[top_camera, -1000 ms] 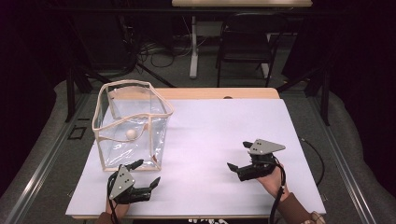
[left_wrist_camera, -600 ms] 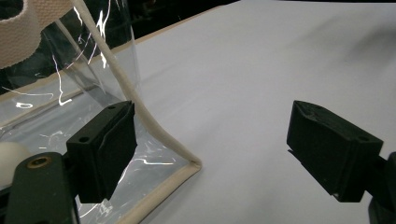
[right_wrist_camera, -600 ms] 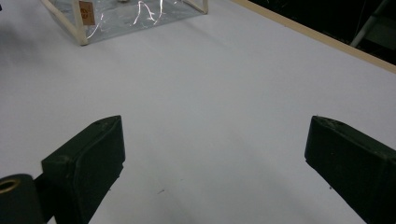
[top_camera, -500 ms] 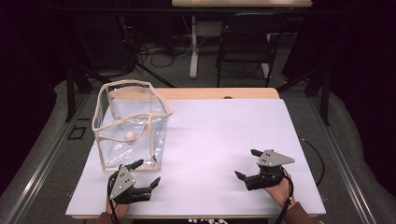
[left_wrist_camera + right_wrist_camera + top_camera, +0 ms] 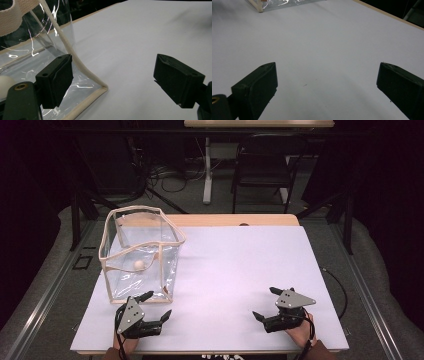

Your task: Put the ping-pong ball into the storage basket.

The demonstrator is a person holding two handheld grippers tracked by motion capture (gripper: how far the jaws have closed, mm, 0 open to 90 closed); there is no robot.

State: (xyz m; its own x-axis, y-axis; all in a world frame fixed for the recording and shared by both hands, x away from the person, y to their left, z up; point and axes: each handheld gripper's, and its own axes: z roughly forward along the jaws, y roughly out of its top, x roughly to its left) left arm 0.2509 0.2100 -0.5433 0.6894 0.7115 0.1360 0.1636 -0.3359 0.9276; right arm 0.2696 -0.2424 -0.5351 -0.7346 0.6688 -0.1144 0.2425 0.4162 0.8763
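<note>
**Both grippers wide open beside a clear bag holding one pale ball**

Left gripper (image 5: 158, 305) sits at the near left edge of the white table (image 5: 240, 270), its jaws spread wide with nothing between them; the upper jaw lies just beside the near right corner of the clear bag (image 5: 142, 251). Right gripper (image 5: 267, 303) rests at the near right, well apart from the bag, jaws also spread wide over bare tabletop and holding nothing.

The bag stands upright and open-topped on the left part of the table. Its walls are clear, glossy plastic, and cream fabric trim runs along the rim and down the corner seams. A cream strap crosses its upper part.

Inside lies a small pale ball (image 5: 138, 265), resting on the bag's floor.
</note>
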